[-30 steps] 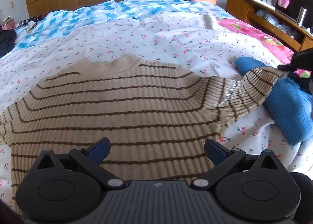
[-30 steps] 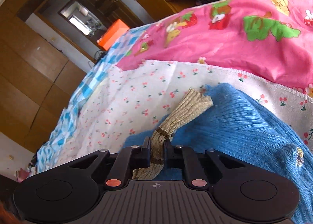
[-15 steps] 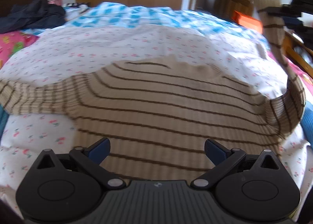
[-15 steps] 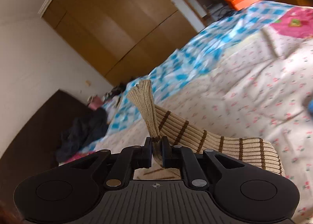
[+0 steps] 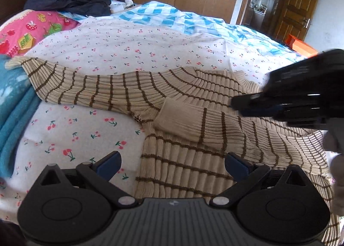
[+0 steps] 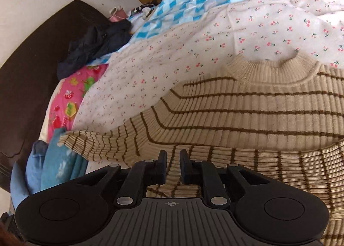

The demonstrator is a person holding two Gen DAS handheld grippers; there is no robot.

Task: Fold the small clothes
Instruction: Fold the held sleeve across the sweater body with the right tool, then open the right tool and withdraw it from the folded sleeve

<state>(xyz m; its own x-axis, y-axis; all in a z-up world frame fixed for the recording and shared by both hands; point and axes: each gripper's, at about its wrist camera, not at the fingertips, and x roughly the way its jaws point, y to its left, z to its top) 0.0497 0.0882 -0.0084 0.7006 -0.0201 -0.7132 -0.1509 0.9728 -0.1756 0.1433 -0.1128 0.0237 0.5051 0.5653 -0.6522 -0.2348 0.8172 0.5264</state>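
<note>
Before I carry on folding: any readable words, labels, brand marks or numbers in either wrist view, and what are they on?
No text can be read in either view.
pink cartoon bedding: a green patch carries yellow marks that may be characters, too blurred to read.
door: a red hanging ornament, too small to tell if it bears writing.
left gripper and right gripper bodies: only a small crosshair emblem, no letters.
striped sweater: no label showing.

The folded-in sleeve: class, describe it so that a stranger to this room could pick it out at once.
Find the bed with the cherry-print sheet, then the beige jumper with thin brown stripes spread on it. One sleeve lies folded across the jumper's chest, its plain cuff near the armpit. The other sleeve stretches straight out onto the sheet instead, its cuff reaching the blue knit.
</note>
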